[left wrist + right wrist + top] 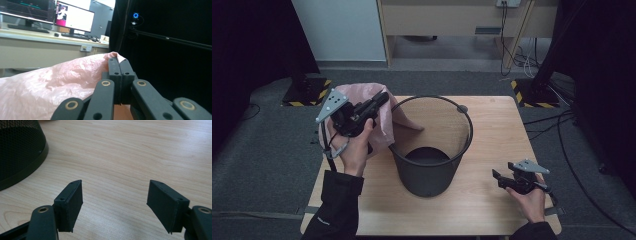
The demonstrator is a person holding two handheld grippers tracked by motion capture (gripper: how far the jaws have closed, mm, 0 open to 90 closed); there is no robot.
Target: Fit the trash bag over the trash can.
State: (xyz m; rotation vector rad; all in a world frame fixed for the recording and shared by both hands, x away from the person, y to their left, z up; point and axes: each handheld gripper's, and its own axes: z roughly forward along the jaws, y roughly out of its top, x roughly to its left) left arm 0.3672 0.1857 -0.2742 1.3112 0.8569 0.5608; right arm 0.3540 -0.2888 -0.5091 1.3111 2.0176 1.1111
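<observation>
High view: your left gripper [382,100] sits left of centre in the frame, raised above the surface [492,200], with its jaws clamped on the edge of a pink plastic bag [384,127]. The bag hangs around that gripper at the left side of the black mesh bin [432,175], and one fold drapes over the bin's left rim into its mouth. The bin stands upright at the centre of the frame on the wooden surface.

In the left gripper view your jaws are pressed together on the bag [50,85], whose crinkled pink film spreads across the lower left of the frame.

Your right gripper [495,175] rests low at the lower right of the high view, apart from the bin. In the right gripper view its jaws stand wide apart over bare wood, with the bin [17,150] at the upper left.
</observation>
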